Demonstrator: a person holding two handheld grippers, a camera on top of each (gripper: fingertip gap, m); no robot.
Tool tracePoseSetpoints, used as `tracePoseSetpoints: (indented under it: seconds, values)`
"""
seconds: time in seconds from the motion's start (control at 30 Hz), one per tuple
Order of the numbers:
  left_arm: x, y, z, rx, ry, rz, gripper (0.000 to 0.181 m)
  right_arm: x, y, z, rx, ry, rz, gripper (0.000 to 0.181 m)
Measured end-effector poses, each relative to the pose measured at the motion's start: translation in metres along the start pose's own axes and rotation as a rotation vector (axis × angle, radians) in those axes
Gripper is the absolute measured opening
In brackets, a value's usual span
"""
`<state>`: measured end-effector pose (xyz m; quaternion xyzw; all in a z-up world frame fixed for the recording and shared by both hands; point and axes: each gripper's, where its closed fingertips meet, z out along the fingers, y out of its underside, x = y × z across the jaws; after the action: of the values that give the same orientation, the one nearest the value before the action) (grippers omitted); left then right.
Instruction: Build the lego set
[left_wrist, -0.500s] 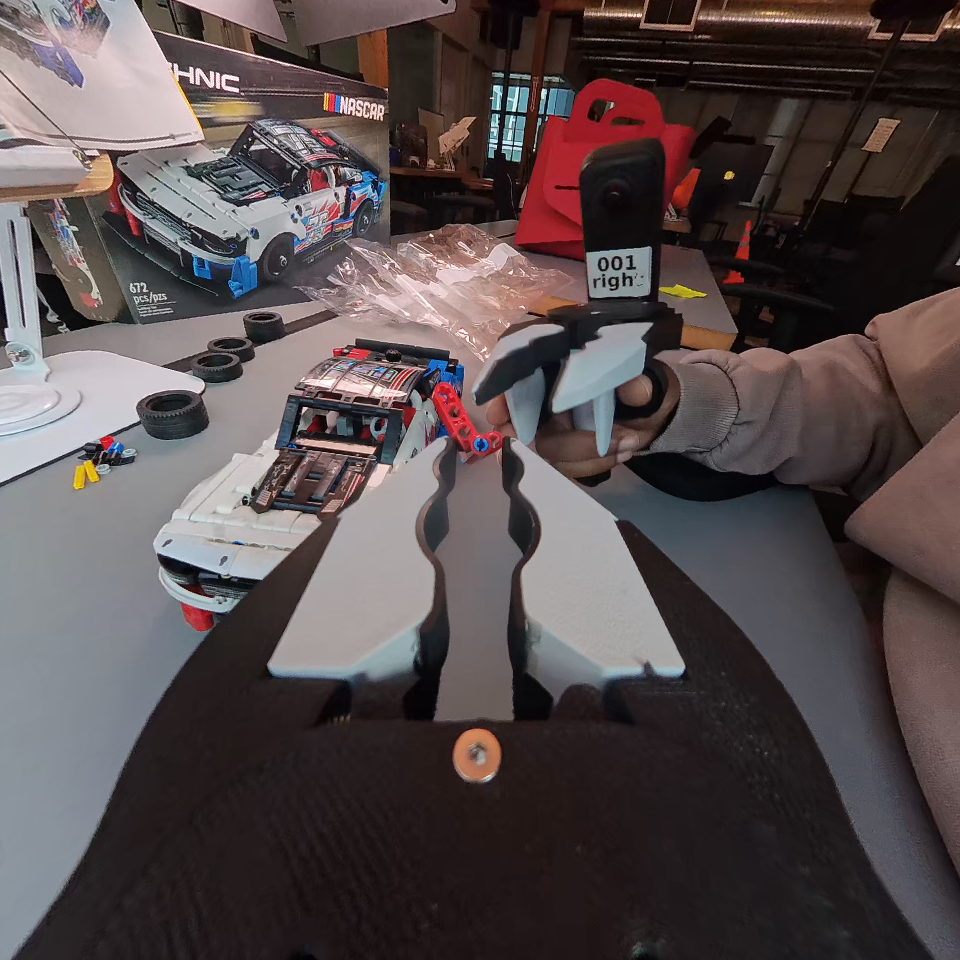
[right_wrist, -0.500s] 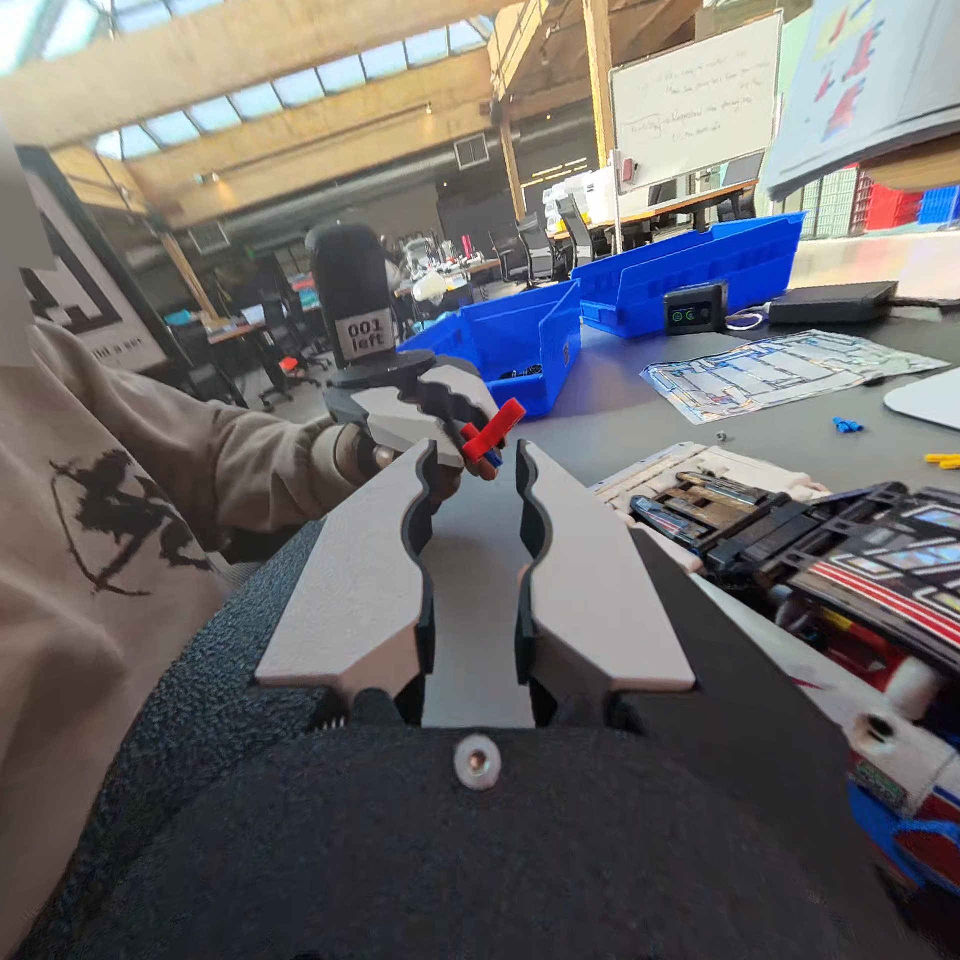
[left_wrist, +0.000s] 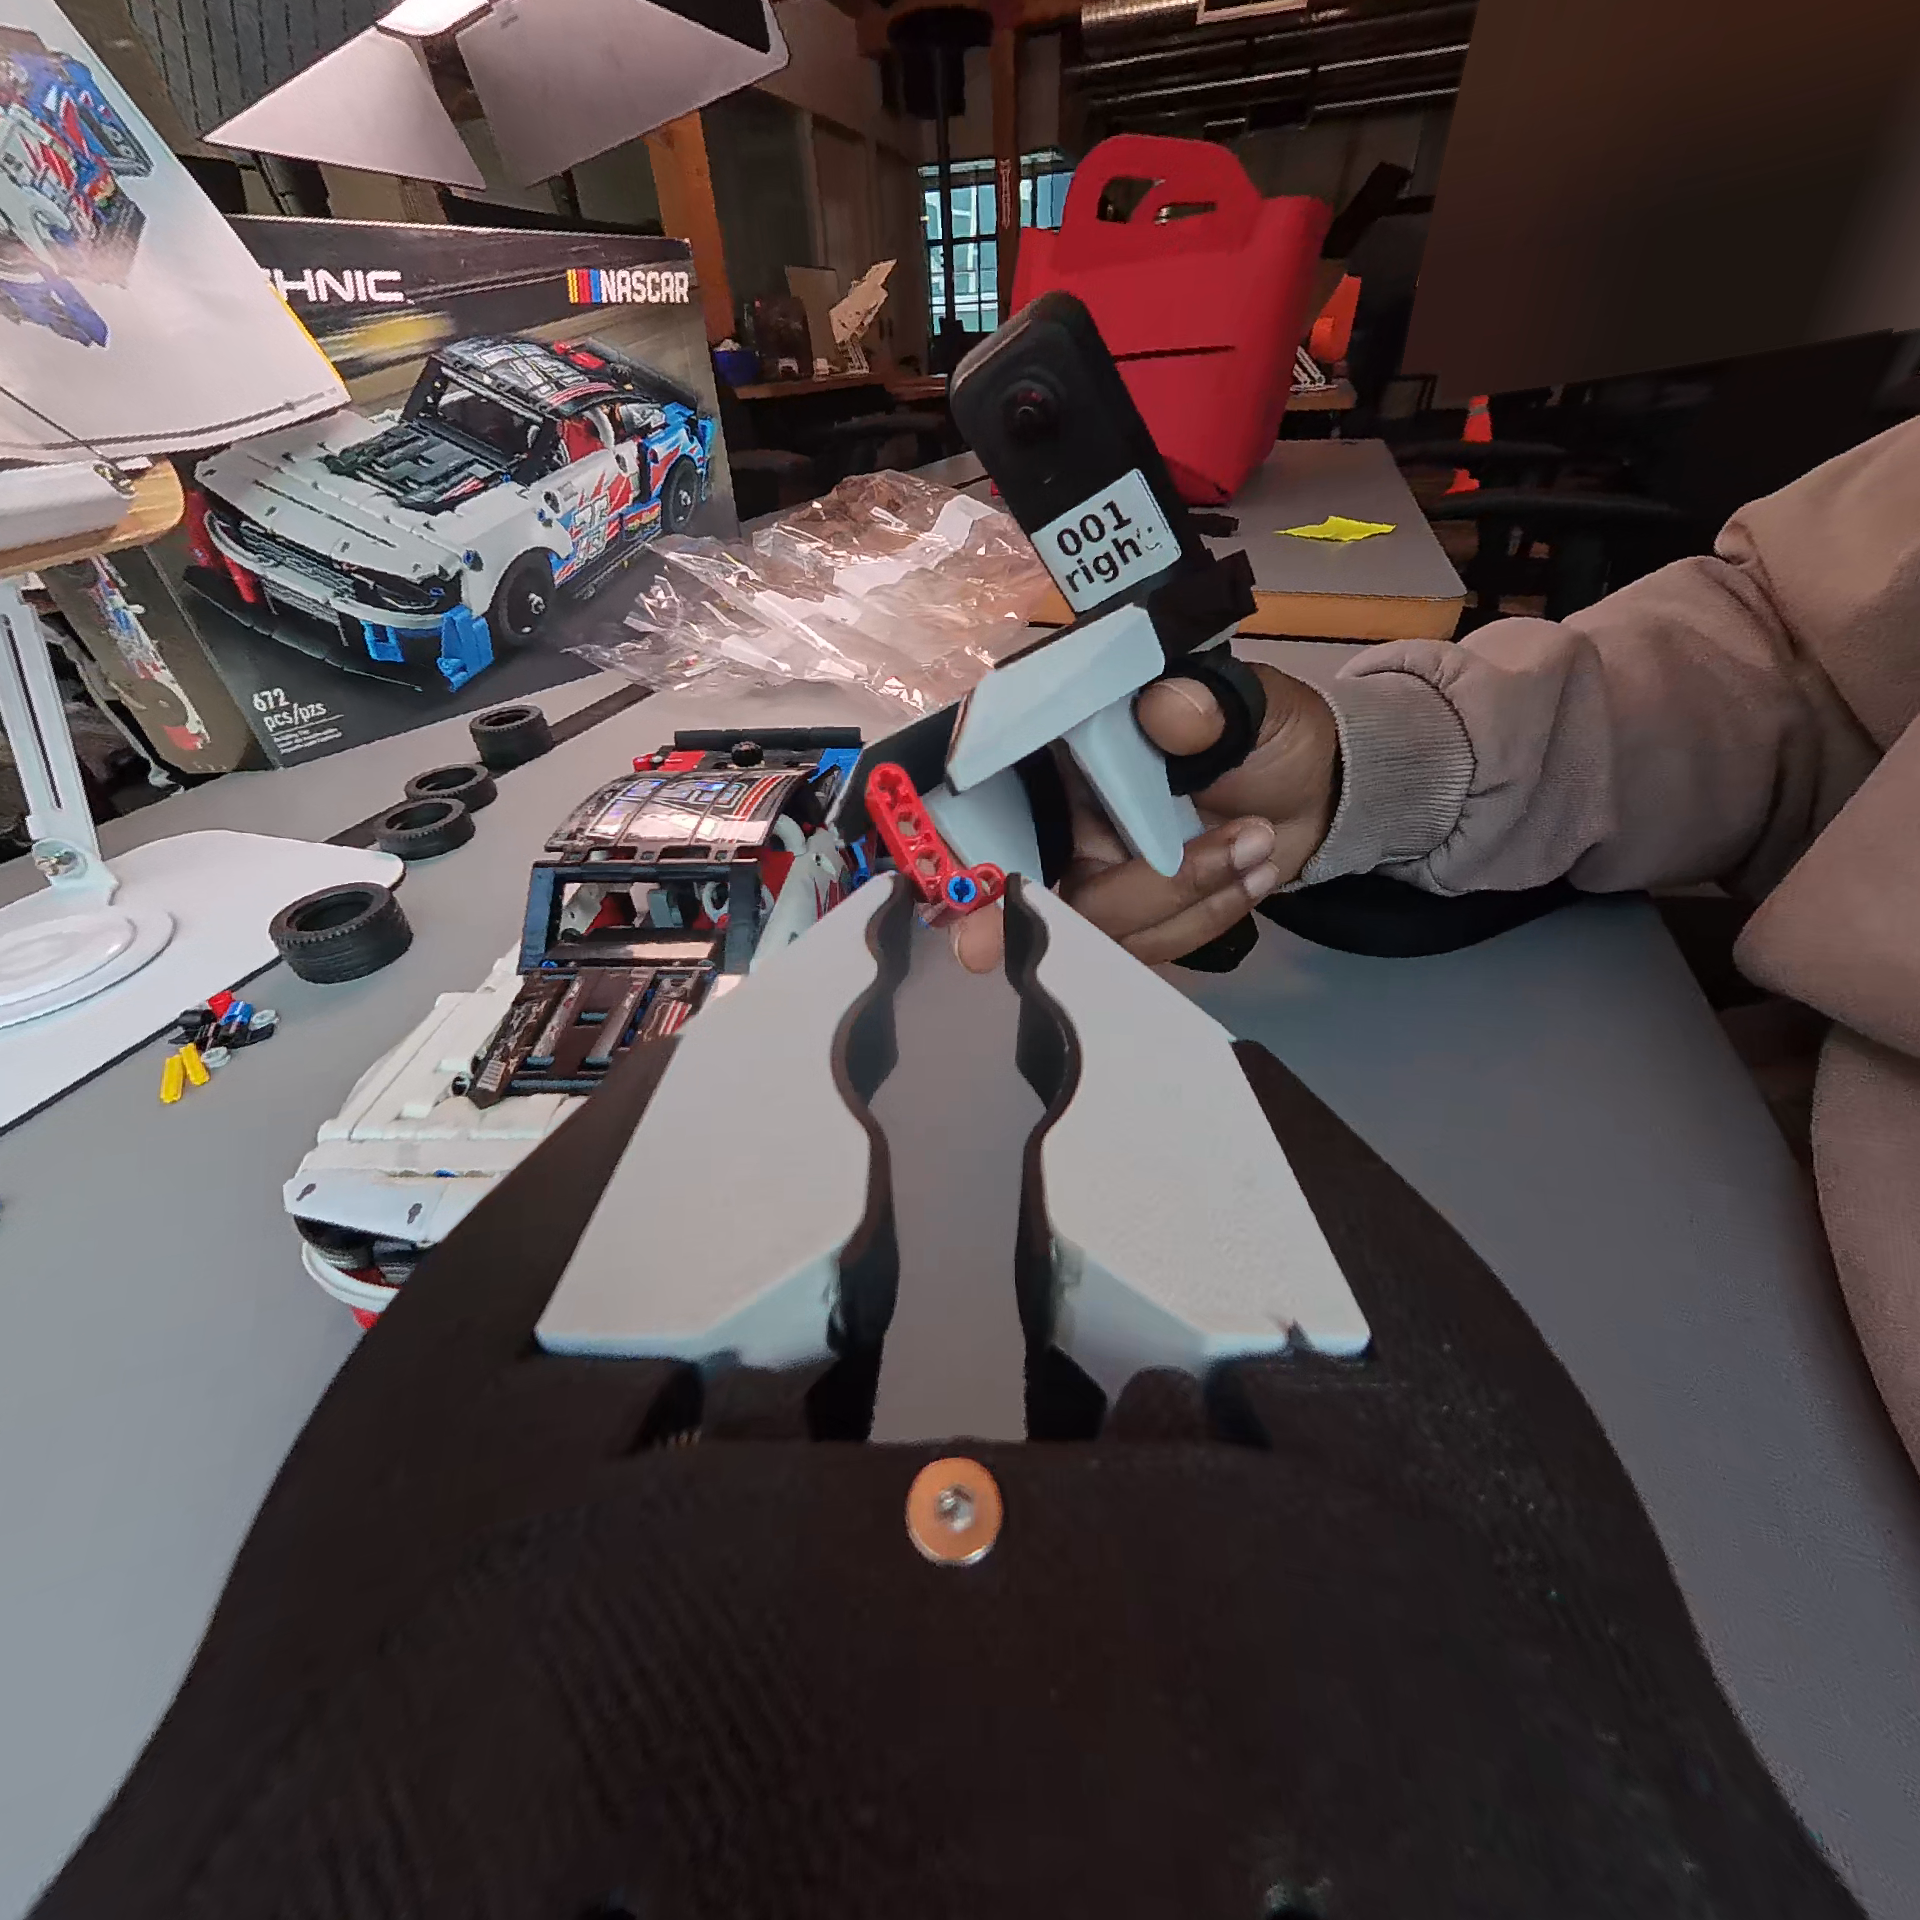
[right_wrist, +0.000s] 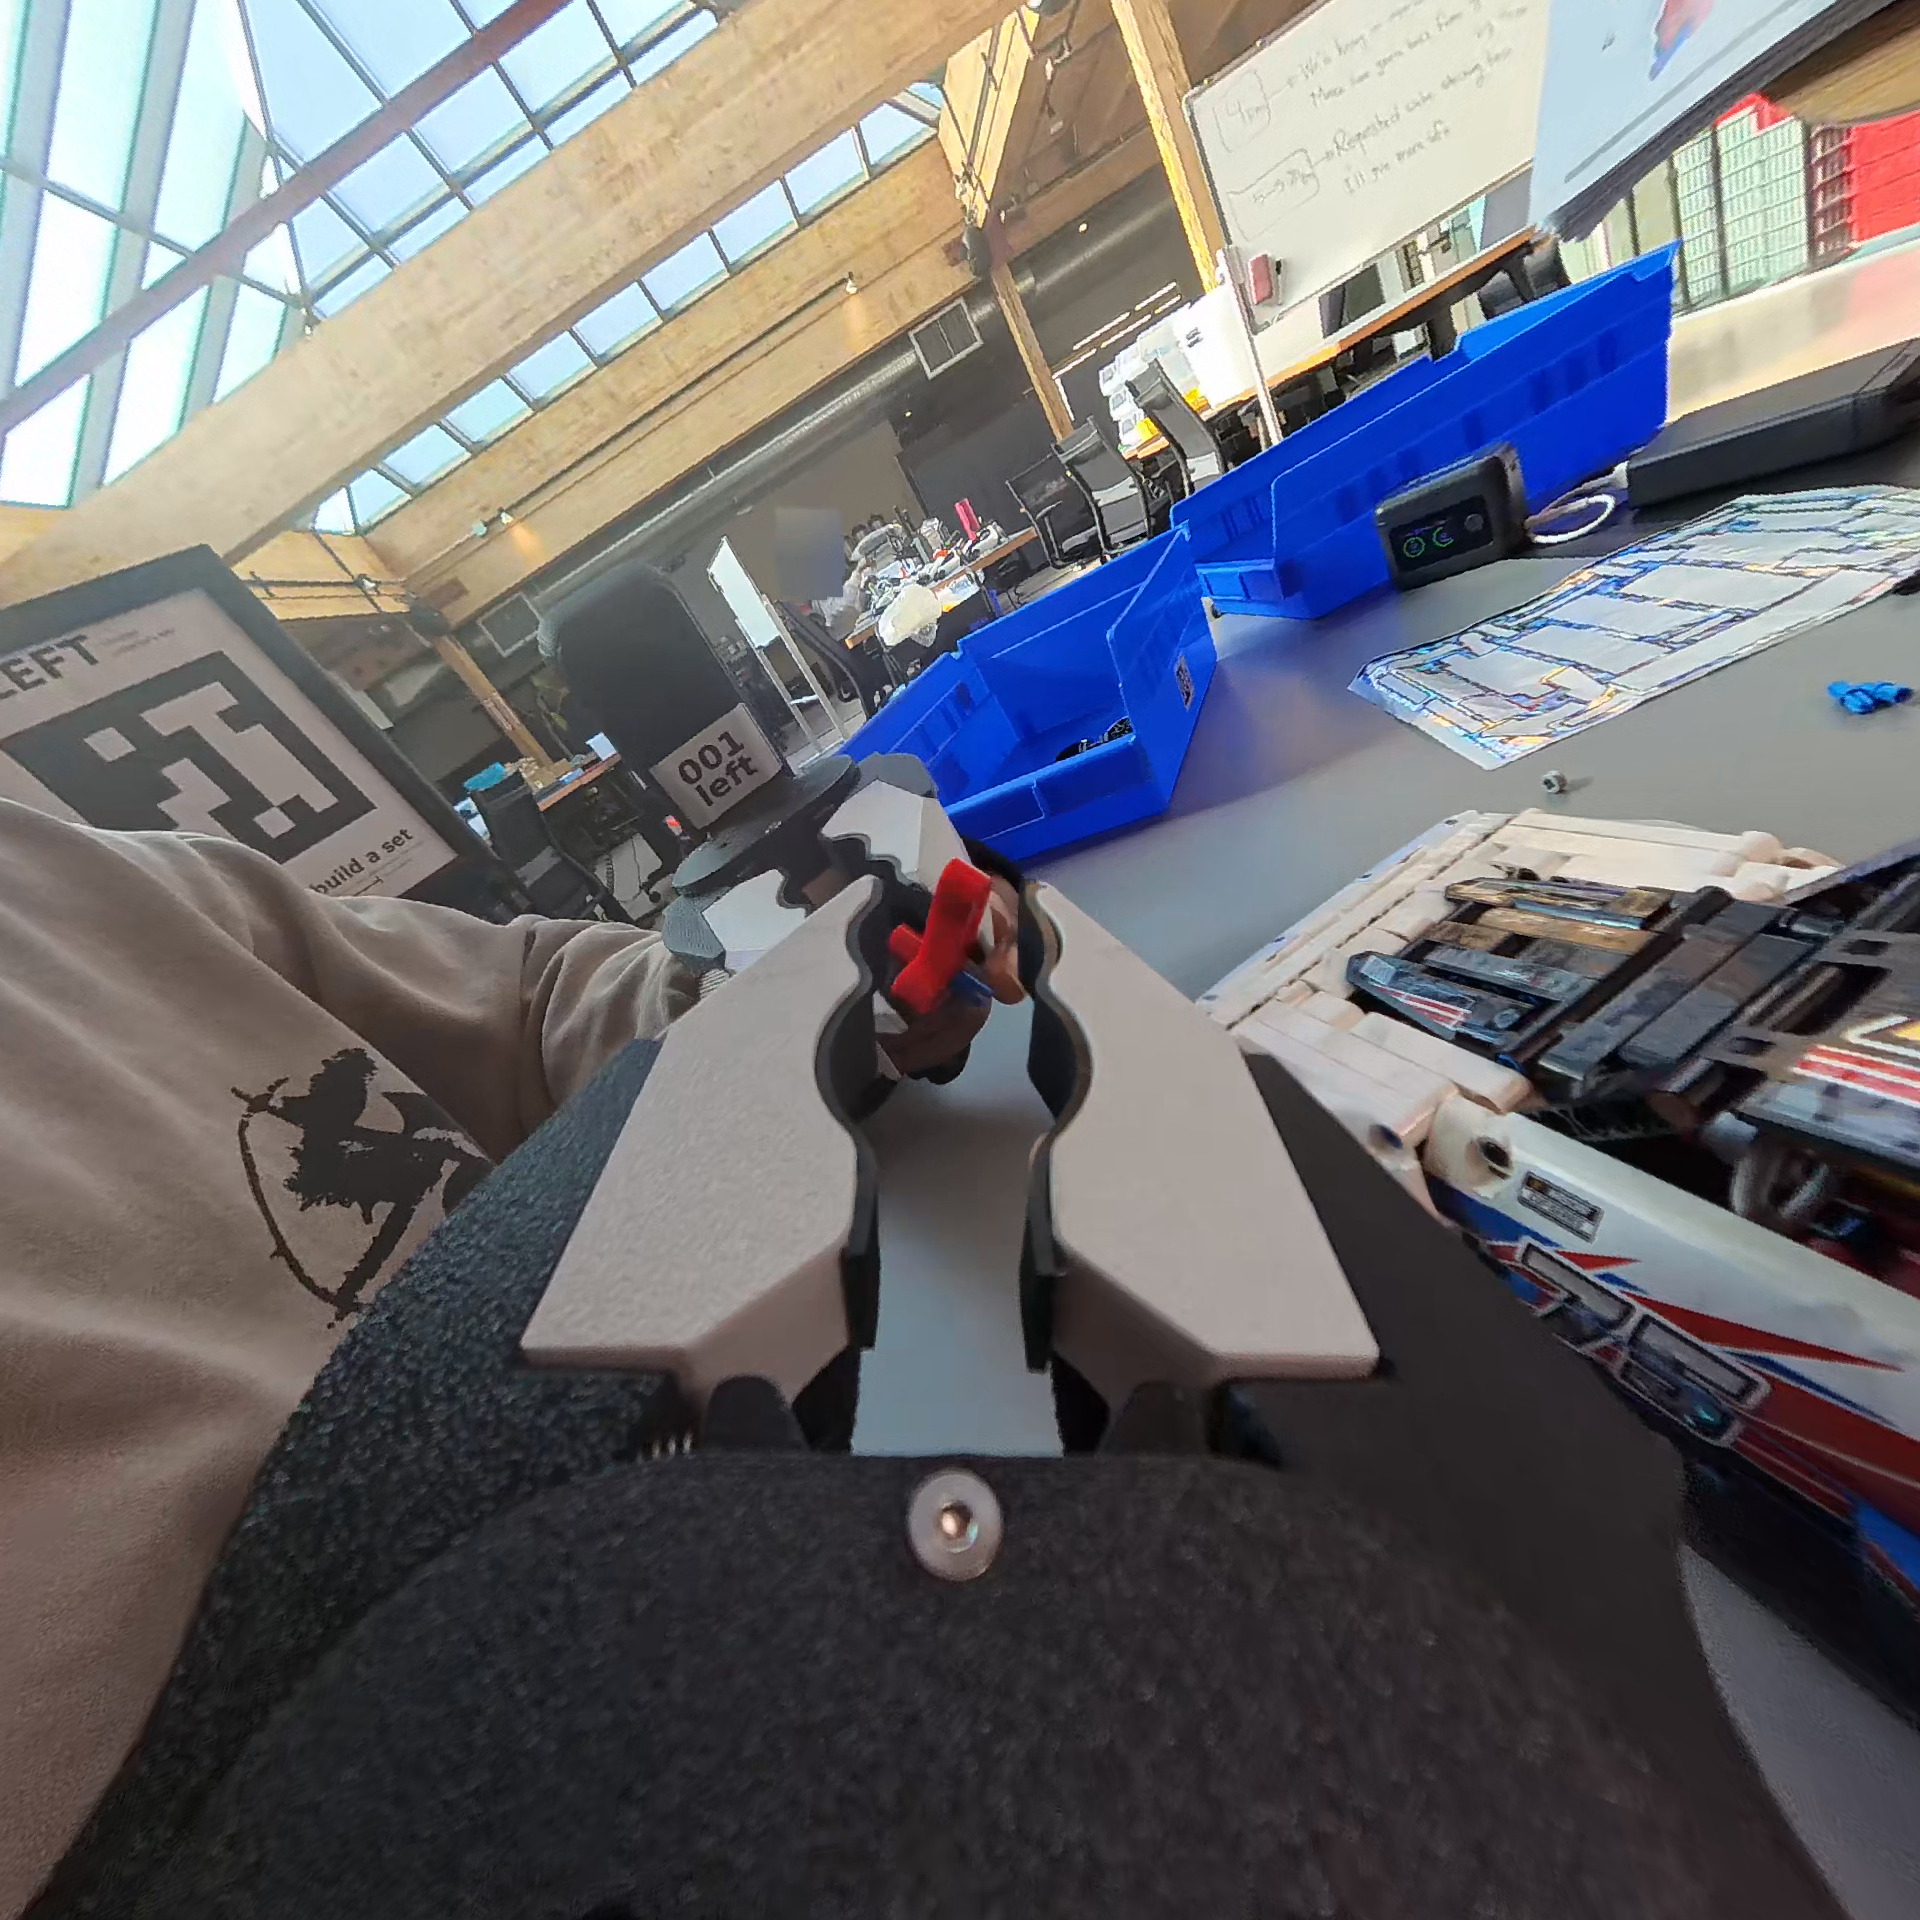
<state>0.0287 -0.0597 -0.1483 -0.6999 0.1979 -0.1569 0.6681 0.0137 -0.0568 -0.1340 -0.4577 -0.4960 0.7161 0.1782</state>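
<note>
- The grey table (left_wrist: 1558, 1195) carries everything, with the tall set box (left_wrist: 468, 499) standing at its far left edge.
- The half-built lego car (left_wrist: 582, 997), white with a black cockpit frame and a striped roof, sits on the table just left of both grippers; in the right wrist view it lies to the right (right_wrist: 1558, 1039).
- Two blue bins (right_wrist: 1351, 499) stand far off on the table, beyond a sticker sheet (right_wrist: 1662, 613).
- Crumpled clear bags (left_wrist: 831, 613) lie behind the car.
- The left gripper (left_wrist: 951, 894) has its fingers a little apart, and the red lego beam sits at their tips; I cannot tell whether they press it.
- The right gripper (right_wrist: 951, 914) stands with a gap between its fingers, facing the left one.
- Four loose black tyres (left_wrist: 341, 932) rest left of the car.
- The red lego beam (left_wrist: 925, 842), angled and carrying a blue pin, is held up between the two grippers, above the table.
</note>
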Motion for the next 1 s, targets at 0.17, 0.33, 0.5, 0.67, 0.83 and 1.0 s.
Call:
tracePoseSetpoints:
  seconds: [0.17,0.33,0.5,0.67,0.83,1.0]
  values:
    - [0.004,0.012,0.005,-0.061,0.030,-0.033,0.015,0.004,0.011,0.003,-0.101,0.101,-0.166,0.008]
    - [-0.001,0.012,0.004,-0.042,0.054,-0.192,0.019,0.005,0.018,0.005,-0.179,0.232,-0.433,0.007]
    - [0.000,0.013,0.004,-0.049,0.068,-0.211,0.010,0.002,0.016,0.005,-0.154,0.218,-0.431,0.007]
    - [0.001,0.012,0.002,-0.046,0.080,-0.183,0.005,-0.003,0.016,0.003,-0.160,0.167,-0.409,0.008]
    - [-0.001,0.008,-0.003,-0.026,0.099,-0.182,0.005,-0.017,0.053,-0.044,-0.557,-0.030,-0.511,0.015]
    - [0.002,0.010,-0.002,-0.037,0.127,-0.183,0.005,-0.006,0.120,-0.067,-0.924,-0.078,-0.621,0.016]
